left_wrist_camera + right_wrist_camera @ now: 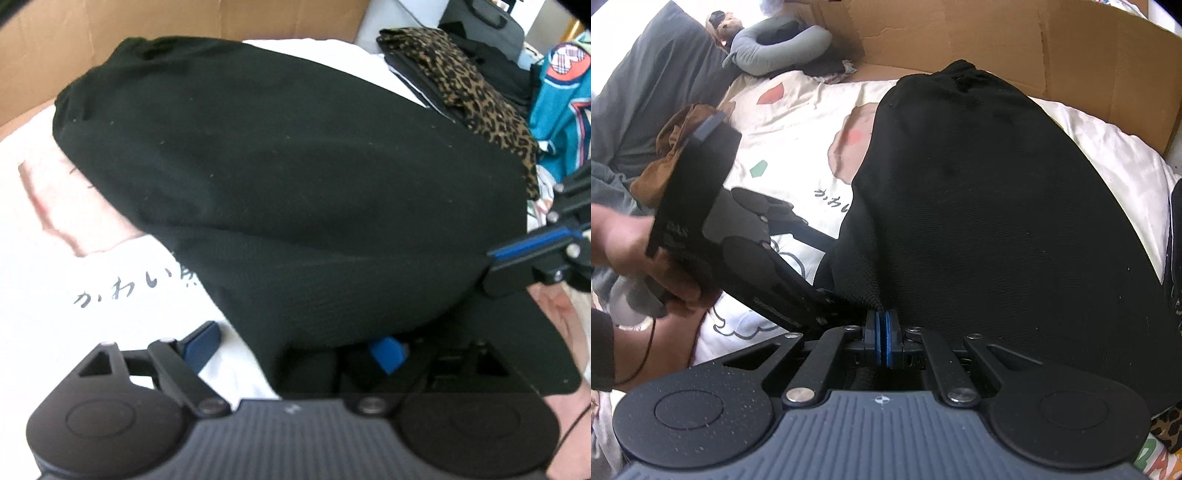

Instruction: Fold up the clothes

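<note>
left wrist view: the left gripper [291, 349] has its jaws spread wide, one blue pad out on the white bedcover [122, 280] with printed writing, the other under the near edge of the black garment [280, 177]. the cloth drapes over that side, but nothing is pinched. the garment lies across the cover as one long dark mound, fairly smooth on top, its far end bunched near the cardboard box [147, 26]. at the right edge the right gripper [495, 254] comes in with its blue pads pressed together at the garment's edge. beyond it sits a pile with a leopard-print cloth [476, 96] on top and a teal shirt [554, 107] beside it — the leopard piece looks folded, the teal one i can't judge.

right wrist view: the right gripper [882, 341] is clamped tight, a corner of the black garment [997, 206] caught between the pads. the garment runs away from it over the bedcover [798, 122] toward the box wall [960, 37]. to the left a hand [631, 254] holds the left gripper [827, 295], its tip against the garment's near edge.

my reading: this piece is midway — laid out, perhaps doubled lengthwise, with at least one more fold and the stacking left. how many other clothes remain i can't tell.
</note>
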